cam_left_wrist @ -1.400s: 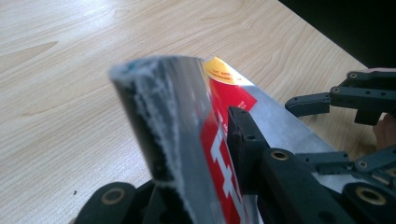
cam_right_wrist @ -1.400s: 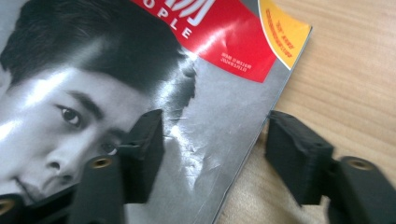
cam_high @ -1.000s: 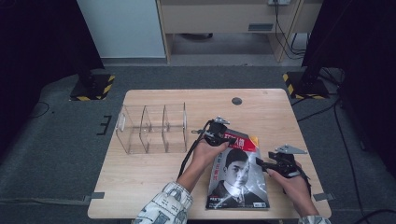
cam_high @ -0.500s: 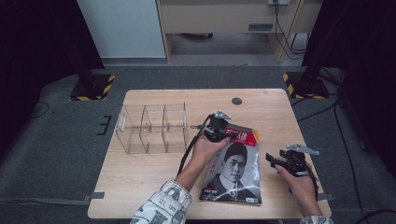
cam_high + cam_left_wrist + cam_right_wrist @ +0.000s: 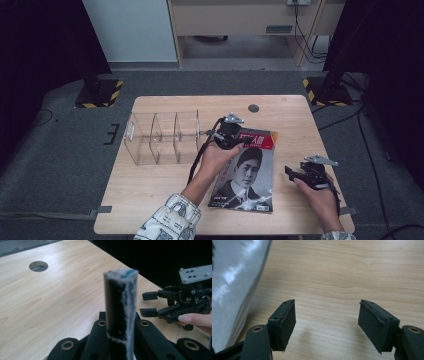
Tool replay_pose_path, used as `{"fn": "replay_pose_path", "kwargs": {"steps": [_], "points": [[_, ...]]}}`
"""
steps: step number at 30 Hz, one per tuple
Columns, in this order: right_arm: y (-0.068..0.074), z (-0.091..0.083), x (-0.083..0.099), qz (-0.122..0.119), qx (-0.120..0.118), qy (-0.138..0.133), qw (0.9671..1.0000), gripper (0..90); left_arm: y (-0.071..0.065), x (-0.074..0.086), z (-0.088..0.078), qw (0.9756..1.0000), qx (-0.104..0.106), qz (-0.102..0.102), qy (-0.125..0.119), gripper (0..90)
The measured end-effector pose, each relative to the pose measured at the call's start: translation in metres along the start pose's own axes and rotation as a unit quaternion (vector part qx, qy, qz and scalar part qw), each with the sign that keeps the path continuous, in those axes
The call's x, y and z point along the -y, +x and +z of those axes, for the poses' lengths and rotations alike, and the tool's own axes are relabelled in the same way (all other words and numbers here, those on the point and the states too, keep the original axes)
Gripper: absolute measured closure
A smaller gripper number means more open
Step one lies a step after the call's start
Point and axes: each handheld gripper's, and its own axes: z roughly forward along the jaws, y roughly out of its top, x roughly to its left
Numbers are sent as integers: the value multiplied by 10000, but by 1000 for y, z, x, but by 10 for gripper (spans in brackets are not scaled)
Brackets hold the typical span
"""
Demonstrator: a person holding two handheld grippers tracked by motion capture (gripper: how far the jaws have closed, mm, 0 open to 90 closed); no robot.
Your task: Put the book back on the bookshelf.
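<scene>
A magazine [image 5: 247,175] with a portrait on its cover and a red title band stands tilted on the wooden table [image 5: 160,200], top edge raised. My left gripper [image 5: 231,136] is at its upper left corner and shut on it. In the left gripper view the pads [image 5: 121,275] press together with a thin edge between them. My right gripper [image 5: 295,172] hovers low over the table to the right of the magazine, open and holding nothing. The right gripper view shows its jaws [image 5: 327,315] spread over bare wood, the glossy magazine [image 5: 234,285] at the left. The right gripper [image 5: 148,303] is also seen from the left one.
A clear acrylic organizer [image 5: 160,135] with several upright dividers stands at the table's left, close to my left hand. A round cable hole [image 5: 253,108] lies near the far edge. Bare wood stretches behind the magazine and along the front left.
The left gripper has risen and drawn the magazine's top edge up and to the left, so the magazine now stands tilted. The right gripper has stayed beside it, apart from the page edge.
</scene>
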Motion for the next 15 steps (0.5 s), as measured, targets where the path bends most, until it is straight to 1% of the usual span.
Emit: {"fn": "replay_pose_path", "kwargs": {"steps": [1,2,3,4,5,6,8,10,15], "points": [[-1,-1,0,5,122,-1,9999,309,0,-2,-1,10000,0,10,-14,865],[-1,-1,0,-57,295,-33,9995,314,0,-3,-3,10000,11,16,-30,865],[-1,-1,0,-57,295,-33,9995,314,0,-4,-4,10000,18,16,-57,865],[-3,-2,0,-113,471,-67,9988,313,0,-5,-6,10000,30,-2,-95,865],[-3,-2,0,-113,471,-67,9988,313,0,-5,-6,10000,30,-2,-95,865],[-3,-2,0,-62,455,-60,9989,310,1,-5,-6,10000,29,-1,-93,865],[-3,0,1,-22,444,13,9990,300,2,-6,-7,9999,45,-13,-95,865],[-2,2,1,-53,421,78,9991,297,2,-7,-9,9999,63,-3,-106,865],[0,3,3,-117,386,122,9991,291,2,-9,-14,9998,79,5,-185,865]]}}
